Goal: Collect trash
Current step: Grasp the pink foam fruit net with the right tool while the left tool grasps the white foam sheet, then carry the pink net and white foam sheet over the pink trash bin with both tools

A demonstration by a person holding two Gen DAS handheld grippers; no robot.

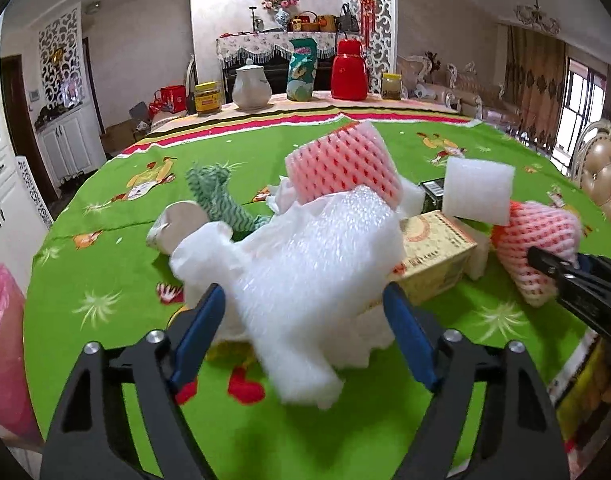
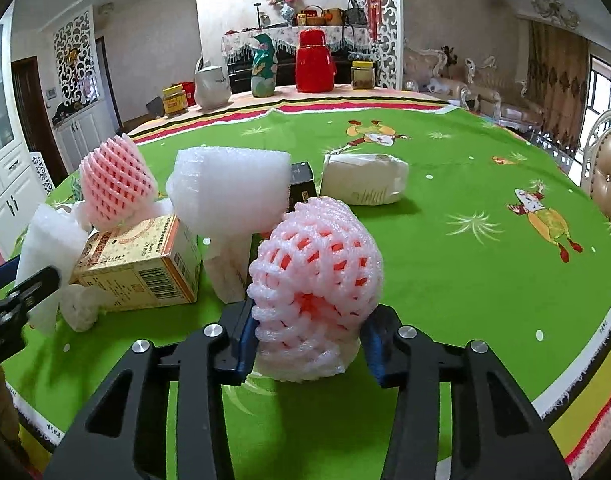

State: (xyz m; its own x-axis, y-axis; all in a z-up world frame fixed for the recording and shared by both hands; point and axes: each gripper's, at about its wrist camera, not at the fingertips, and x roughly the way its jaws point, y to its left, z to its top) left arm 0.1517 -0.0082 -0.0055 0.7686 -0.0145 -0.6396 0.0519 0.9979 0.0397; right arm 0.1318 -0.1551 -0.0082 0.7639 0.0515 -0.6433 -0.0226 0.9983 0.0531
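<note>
I'm working both hands at once here. My left gripper [image 1: 305, 336] is sitting around the white bubble wrap [image 1: 305, 256], blue pads flanking the bundle on either side; the wrap is bulging out ahead of the jaws and drooping down between them, its long axis running away from me toward the pile. The pads are looking close to it, but with the blur I can't tell whether they're actually pressing. My right gripper [image 2: 309, 344] is squeezing in on the pink foam fruit net [image 2: 317, 276], and that one is looking properly clamped, the mesh pinched at its base and bulging upward above the fingers.

Just beside the net, to its left, the yellow carton [image 2: 141, 268] is lying on its side, with a white foam block [image 2: 229, 196] leaning over it. Everything is resting on the green tablecloth [image 2: 465, 280] of a round table. A pink bag [image 1: 3, 344] is showing at the left edge, nearer my left hand, and I'm judging that's the bin.
</note>
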